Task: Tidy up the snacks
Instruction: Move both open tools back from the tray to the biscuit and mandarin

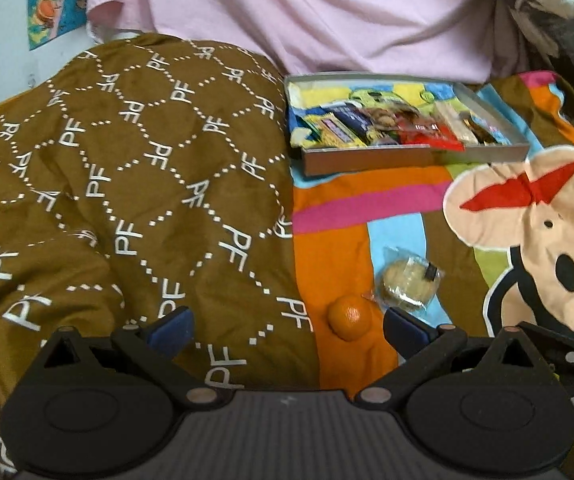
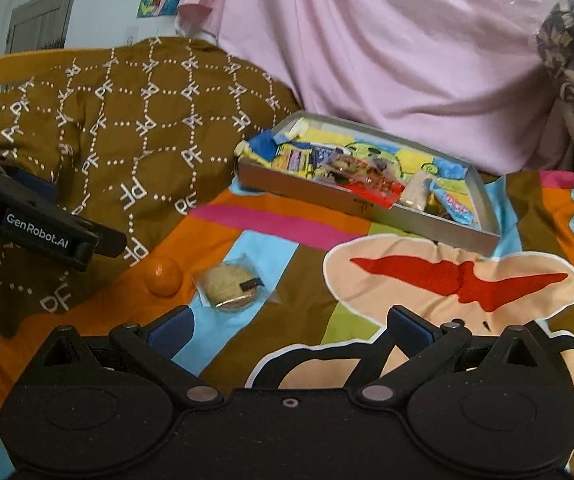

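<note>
A shallow grey cardboard tray (image 1: pixel 407 160) holds assorted bright snack packets. Ahead of the left claw (image 1: pixel 287 328), its jaws apart, lies a small orange mandarin (image 1: pixel 349 317) beside a clear-wrapped round biscuit (image 1: pixel 409 283). The right claw (image 2: pixel 287 328) is empty, jaws apart.

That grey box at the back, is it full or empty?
Partly full. The grey box has no lid on, and a row of wrapped snacks lies along its near side, while the colourful bottom still shows along the far side.

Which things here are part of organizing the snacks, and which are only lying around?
Part of the job:
orange
wrapped cookie
snack tray, already holding packets
left gripper, open
right gripper, open

Lying around:
brown blanket
pink cloth
cartoon bedsheet
</note>
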Demonstrator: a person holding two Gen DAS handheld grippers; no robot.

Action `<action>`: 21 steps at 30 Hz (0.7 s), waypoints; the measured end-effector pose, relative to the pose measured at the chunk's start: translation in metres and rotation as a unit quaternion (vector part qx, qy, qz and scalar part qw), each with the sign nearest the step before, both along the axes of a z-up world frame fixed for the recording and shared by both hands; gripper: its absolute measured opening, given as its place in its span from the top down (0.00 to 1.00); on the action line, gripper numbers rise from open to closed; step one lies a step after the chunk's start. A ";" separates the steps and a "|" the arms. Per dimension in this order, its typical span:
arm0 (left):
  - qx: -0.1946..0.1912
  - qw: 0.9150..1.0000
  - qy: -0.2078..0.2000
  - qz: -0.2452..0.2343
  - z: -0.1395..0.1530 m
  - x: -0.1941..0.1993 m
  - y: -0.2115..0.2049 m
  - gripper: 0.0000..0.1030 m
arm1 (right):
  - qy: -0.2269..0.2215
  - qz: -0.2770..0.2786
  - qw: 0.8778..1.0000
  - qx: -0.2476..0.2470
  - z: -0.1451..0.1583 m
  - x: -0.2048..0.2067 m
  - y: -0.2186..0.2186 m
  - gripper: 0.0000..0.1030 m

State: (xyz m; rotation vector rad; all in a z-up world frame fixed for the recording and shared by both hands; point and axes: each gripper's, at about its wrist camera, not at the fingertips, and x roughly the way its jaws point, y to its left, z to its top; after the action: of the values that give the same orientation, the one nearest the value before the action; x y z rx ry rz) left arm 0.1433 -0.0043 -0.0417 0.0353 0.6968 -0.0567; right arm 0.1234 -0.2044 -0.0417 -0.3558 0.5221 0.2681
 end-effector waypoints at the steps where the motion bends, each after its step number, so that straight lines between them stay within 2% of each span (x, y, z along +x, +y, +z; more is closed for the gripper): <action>1: 0.004 1.000 0.002 -0.005 -0.001 0.001 -0.001 0.00 | 0.004 0.000 1.000 -0.003 -0.002 0.002 0.000 0.01; 14: 0.008 0.999 0.031 -0.037 -0.011 0.021 -0.005 0.00 | 0.044 -0.003 0.999 -0.022 -0.020 0.014 0.007 0.01; 21: 0.009 0.997 0.067 -0.047 -0.018 0.035 -0.004 0.01 | 0.048 -0.002 0.998 -0.028 -0.024 0.019 0.009 0.01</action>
State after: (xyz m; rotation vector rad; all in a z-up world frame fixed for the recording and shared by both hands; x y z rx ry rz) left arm 0.1783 -0.0080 -0.0598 0.0832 0.8293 -0.1444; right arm 0.1421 -0.1952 -0.0660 -0.3980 0.6265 0.2675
